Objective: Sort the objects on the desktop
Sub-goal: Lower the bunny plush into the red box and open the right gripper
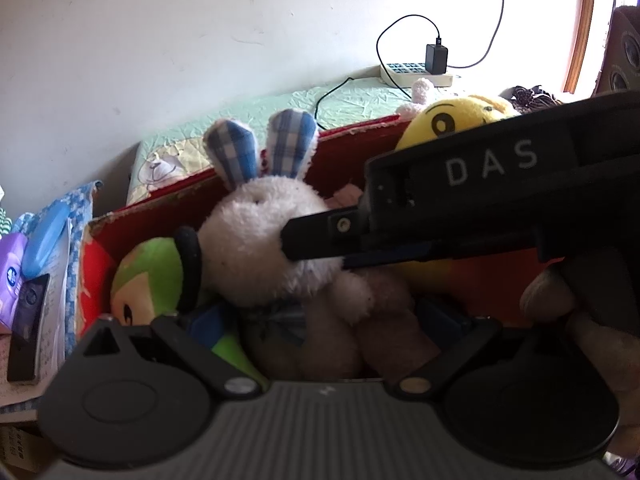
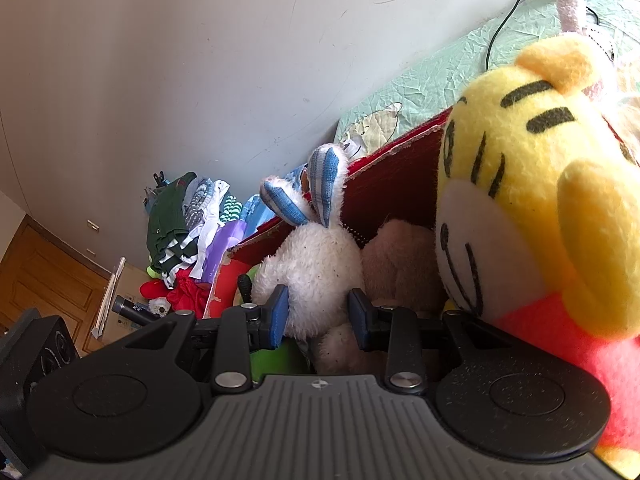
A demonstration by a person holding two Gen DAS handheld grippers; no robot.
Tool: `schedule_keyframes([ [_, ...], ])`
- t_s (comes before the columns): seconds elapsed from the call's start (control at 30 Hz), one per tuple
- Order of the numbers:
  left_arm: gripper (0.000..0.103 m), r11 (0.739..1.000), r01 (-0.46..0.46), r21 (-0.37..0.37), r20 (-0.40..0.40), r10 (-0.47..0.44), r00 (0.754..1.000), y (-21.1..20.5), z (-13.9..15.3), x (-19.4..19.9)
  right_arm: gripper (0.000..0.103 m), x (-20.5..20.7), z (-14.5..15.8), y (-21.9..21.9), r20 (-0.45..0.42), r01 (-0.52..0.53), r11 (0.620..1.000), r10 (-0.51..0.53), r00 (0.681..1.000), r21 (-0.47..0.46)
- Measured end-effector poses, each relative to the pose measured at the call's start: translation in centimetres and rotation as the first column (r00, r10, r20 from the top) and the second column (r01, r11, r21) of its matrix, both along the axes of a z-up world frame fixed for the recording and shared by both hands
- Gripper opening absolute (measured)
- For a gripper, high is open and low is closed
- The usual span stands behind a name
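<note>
A white plush rabbit (image 1: 256, 240) with blue-checked ears sits in a red cardboard box (image 1: 352, 148), between a green plush (image 1: 148, 276) and a yellow tiger plush (image 1: 460, 116). My right gripper (image 1: 288, 244) comes in from the right, its tips pressed into the rabbit's head. In the right wrist view its blue pads (image 2: 280, 312) squeeze the rabbit (image 2: 316, 264) between them, so the right gripper (image 2: 320, 316) is shut on it. The tiger (image 2: 520, 200) leans close on the right, with a beige plush (image 2: 400, 260) behind. My left gripper (image 1: 320, 320) is open wide, its fingers on either side of the rabbit's body and apart from it.
The box (image 2: 392, 176) stands on a green sheet (image 1: 280, 108) by a white wall. A power strip with a black charger (image 1: 436, 60) lies behind. A purple tissue pack (image 1: 12, 272) sits to the left. A clothes pile (image 2: 180, 224) and a wooden door (image 2: 40, 276) are farther off. A hand (image 1: 560, 300) holds the right gripper.
</note>
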State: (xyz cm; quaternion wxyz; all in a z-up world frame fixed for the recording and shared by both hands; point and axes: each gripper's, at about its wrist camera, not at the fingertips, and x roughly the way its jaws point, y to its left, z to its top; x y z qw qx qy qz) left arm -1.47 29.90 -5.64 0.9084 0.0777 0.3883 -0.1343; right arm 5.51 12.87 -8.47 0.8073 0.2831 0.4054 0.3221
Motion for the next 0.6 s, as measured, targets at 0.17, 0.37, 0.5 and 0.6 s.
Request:
schedule_keyframes([
  [0.17, 0.098, 1.0, -0.005, -0.006, 0.001, 0.005, 1.0, 0.12, -0.03, -0.01, 0.035, -0.05, -0.03, 0.16, 0.01, 0.002, 1.0, -0.002, 1.0, -0.012],
  [0.37, 0.098, 1.0, -0.006, -0.009, 0.003, 0.006, 1.0, 0.09, -0.03, 0.04, 0.035, -0.06, -0.02, 0.16, 0.017, 0.005, 1.0, -0.005, 1.0, -0.018],
  [0.5, 0.098, 1.0, -0.008, -0.012, 0.008, 0.008, 1.0, 0.03, -0.02, 0.09, 0.035, -0.07, 0.04, 0.19, 0.022, 0.008, 1.0, -0.008, 1.0, -0.021],
  [0.6, 0.098, 1.0, -0.008, -0.014, 0.011, 0.009, 1.0, 0.0, -0.06, 0.14, 0.035, 0.0, 0.03, 0.24, 0.022, 0.009, 1.0, -0.009, 1.0, -0.023],
])
